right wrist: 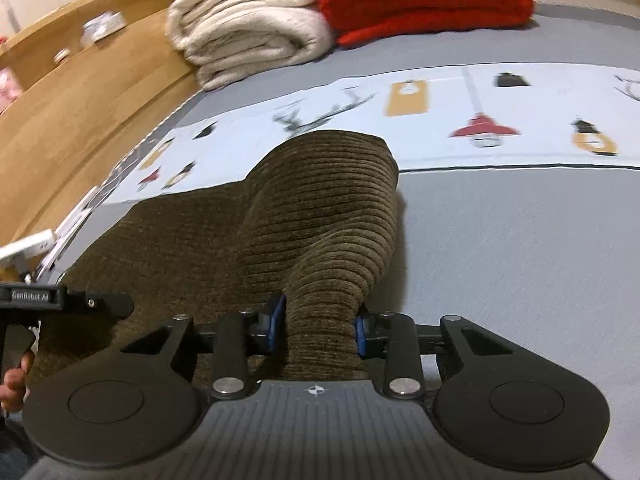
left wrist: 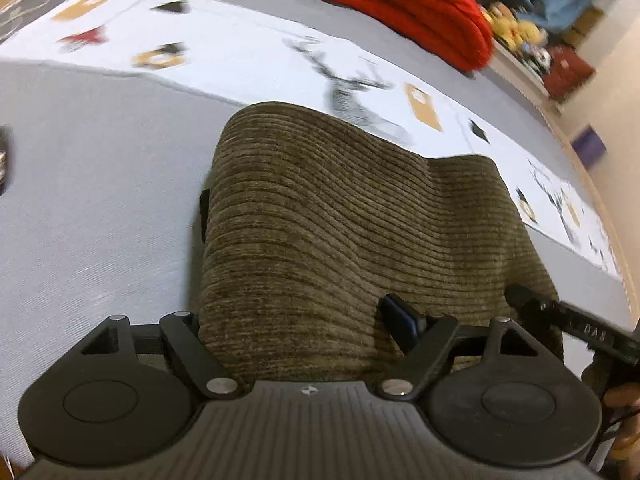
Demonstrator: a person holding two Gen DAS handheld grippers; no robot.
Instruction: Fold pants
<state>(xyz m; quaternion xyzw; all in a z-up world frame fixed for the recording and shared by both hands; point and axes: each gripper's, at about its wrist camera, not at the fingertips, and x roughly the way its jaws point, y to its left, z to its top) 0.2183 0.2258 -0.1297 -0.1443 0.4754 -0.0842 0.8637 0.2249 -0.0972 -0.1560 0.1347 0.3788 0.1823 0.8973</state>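
Here my right gripper is clamped on a bunched fold of the brown corduroy pants, its blue pads pressing the cloth from both sides so the fabric rises in a hump out of the jaws. My left gripper has a wider swath of the same pants lying between its jaws; one blue pad shows against the right side of the cloth, the other finger is hidden under the fabric, so I cannot tell whether that gripper truly pinches the cloth or only stands around it.

The pants lie on the bed, on its grey cover, their far end reaching onto the white printed strip with deer and lamps that crosses the bed. In the right wrist view the flat part of the pants spreads toward the bed's left edge, beside the wooden side board. At the far end of the bed a folded cream blanket and a folded red blanket sit side by side, touching. Each camera catches the other gripper at the frame's edge, with fingers of my hand behind it.
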